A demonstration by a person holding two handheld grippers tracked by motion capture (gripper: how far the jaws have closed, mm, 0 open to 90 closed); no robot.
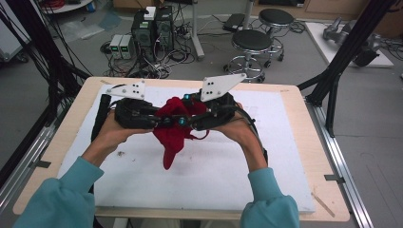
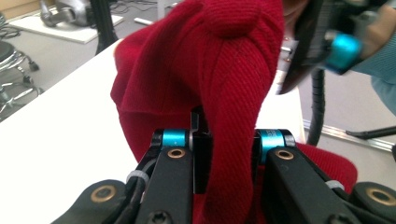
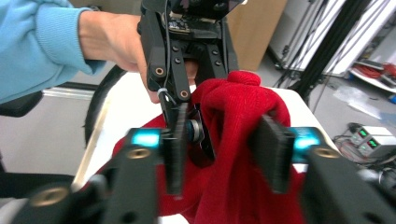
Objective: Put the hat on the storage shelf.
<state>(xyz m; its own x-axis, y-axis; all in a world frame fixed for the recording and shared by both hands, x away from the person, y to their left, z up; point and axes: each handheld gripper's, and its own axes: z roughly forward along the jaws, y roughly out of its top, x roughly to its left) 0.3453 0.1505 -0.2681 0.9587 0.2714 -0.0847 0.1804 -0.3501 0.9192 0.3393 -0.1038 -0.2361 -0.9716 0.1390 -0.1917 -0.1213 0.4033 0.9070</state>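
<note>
White counter (image 1: 266, 180) is lying under the red hat (image 1: 173, 124) I'm lifting. My left jaws (image 2: 223, 154) are pinching its knit while my right jaws (image 3: 223, 156) are standing loose around it, so it risks sagging and slipping free.

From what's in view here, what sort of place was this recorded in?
Most likely a lab or workshop: computer towers stand on the floor amid loose cables, rolling stools sit behind the table, and black frame legs flank it.

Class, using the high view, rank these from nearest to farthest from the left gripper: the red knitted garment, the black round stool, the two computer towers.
1. Red knitted garment: clamped in the left gripper.
2. Computer towers: floor beyond the table, straight behind.
3. Black round stool: floor, far right.
</note>
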